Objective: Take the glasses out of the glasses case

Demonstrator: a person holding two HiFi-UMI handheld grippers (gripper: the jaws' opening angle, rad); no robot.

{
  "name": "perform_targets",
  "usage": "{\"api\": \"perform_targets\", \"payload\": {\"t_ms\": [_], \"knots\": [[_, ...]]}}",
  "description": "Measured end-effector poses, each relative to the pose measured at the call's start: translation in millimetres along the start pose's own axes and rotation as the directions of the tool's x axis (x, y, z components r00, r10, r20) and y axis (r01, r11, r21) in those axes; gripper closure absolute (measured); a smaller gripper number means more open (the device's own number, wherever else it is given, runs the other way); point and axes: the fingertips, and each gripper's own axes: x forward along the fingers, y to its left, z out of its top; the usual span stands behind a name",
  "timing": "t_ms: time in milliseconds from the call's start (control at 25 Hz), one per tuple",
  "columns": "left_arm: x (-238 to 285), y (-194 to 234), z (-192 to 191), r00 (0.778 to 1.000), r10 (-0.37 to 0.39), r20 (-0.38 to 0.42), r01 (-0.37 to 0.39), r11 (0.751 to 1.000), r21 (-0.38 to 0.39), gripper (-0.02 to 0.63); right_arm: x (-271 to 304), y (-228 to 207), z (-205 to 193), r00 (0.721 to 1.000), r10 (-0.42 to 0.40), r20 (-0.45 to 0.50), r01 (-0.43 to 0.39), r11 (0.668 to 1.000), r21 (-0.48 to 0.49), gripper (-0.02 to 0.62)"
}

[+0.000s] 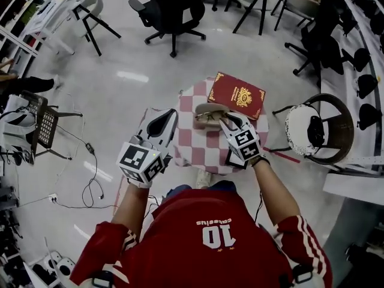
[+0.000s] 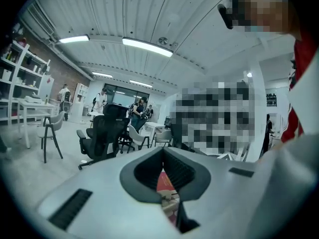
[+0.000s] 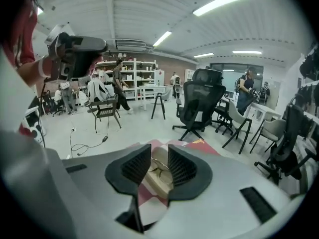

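On the small round table with a pink-and-white checked cloth (image 1: 204, 152) lies an open beige glasses case (image 1: 208, 118) (image 3: 155, 184). Thin wire-framed glasses (image 3: 160, 169) rest inside it. My right gripper (image 1: 227, 120) (image 3: 159, 159) is at the case's right end, open, with a narrow gap between its jaws. The glasses show through that gap, just beyond the tips. My left gripper (image 1: 171, 115) (image 2: 163, 152) hovers at the table's left edge, a short way from the case. It is shut, and nothing is between its pads.
A red book with gold print (image 1: 236, 95) (image 3: 197, 142) lies at the table's far right, just behind the case. A wicker chair with a white cushion (image 1: 312, 128) stands to the right. A black office chair (image 1: 171, 11) is beyond, and cables (image 1: 90, 185) trail on the floor left.
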Motion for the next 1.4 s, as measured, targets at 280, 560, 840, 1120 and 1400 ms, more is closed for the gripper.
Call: {"api": "perform_targets", "payload": {"t_ms": [280,560,840,1120,1400], "knots": [[20,12,-13,0.999,0.05,-0.011,-0.05,0.999,-0.013,0.598,49,-13,-35,0.996,0.055,-0.077,-0.058,0.998,-0.04,0.499],[24,26,-21,0.994,0.104,-0.028,-0.104,0.994,-0.014,0.598,99,-13,-61,0.976,0.123,-0.177,-0.141,0.986,-0.091,0.499],[10,50,-24,0.984,0.175,-0.03,-0.176,0.984,-0.016,0.598,135,-6,-79,0.947,0.161,-0.277,-0.219,0.956,-0.193,0.499],[2,61,-31,0.974,0.221,-0.047,-0.224,0.973,-0.049,0.598,161,3,-88,0.925,0.159,-0.344,-0.277,0.904,-0.326,0.497],[-1,69,-32,0.969,0.242,-0.053,-0.245,0.968,-0.059,0.598,170,8,-95,0.903,0.171,-0.393,-0.331,0.861,-0.385,0.499]]}}
